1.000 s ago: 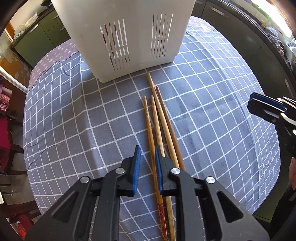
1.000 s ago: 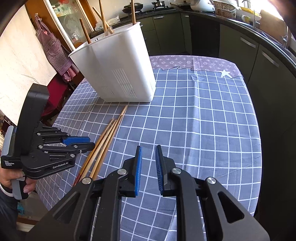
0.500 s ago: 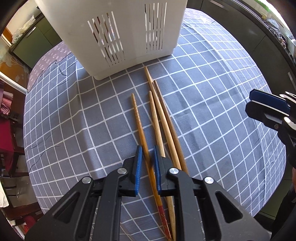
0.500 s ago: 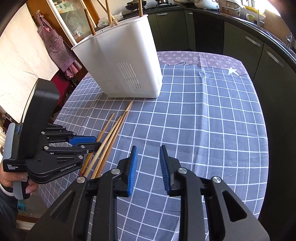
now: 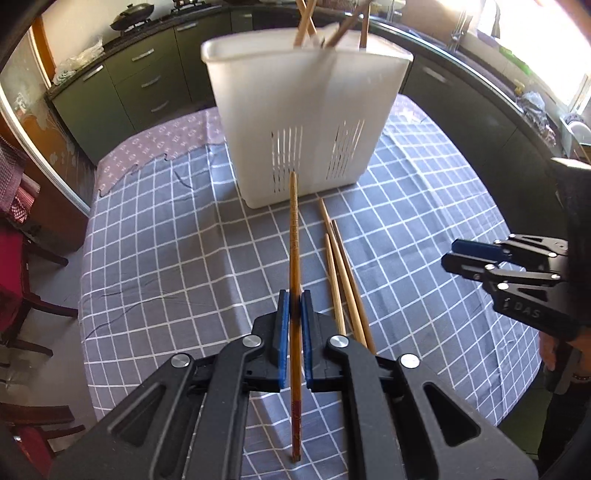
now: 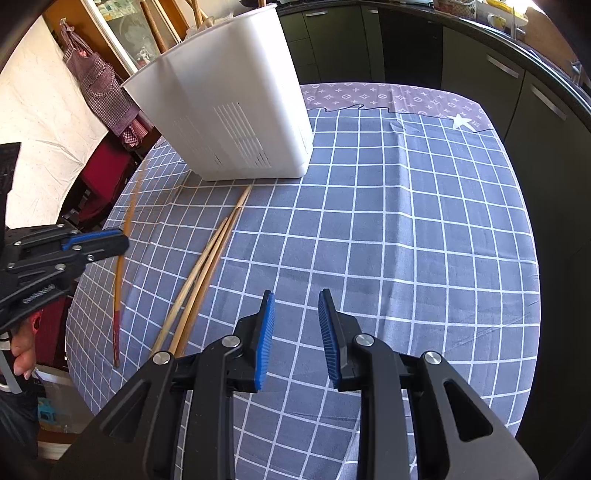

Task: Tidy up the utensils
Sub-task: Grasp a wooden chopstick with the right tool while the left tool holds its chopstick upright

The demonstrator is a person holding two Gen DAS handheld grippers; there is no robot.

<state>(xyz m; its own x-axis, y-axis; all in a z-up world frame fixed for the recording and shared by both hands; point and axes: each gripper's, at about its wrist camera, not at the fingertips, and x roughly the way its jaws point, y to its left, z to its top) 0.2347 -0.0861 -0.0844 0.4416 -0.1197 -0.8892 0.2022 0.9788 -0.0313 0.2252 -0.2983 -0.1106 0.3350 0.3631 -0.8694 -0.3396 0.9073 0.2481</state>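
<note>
At the bottom centre of the left wrist view, the left tool (image 5: 294, 314) pinches a dark chopstick (image 5: 294, 236) between its blue pads, the stick running up the middle of the frame with its far tip against the lower wall of the white bin (image 5: 306, 122). A second ago this stick lay on the checked table (image 5: 166, 240) beside the others, the tool spread around it; the pads have since closed on it, and it now appears clear of the cloth. Just right of it, three pale chopsticks (image 5: 341, 266) lie on the table, waiting their turn. At the right edge, the right tool (image 6: 297, 325) hangs with its pads apart and nothing between them, a little wider than a second ago. Farther back, at the top of the frame, several sticks (image 5: 332, 33) already stand in the bin, so the sorting looks partly done: one in hand, three left to lift, by this count.
</note>
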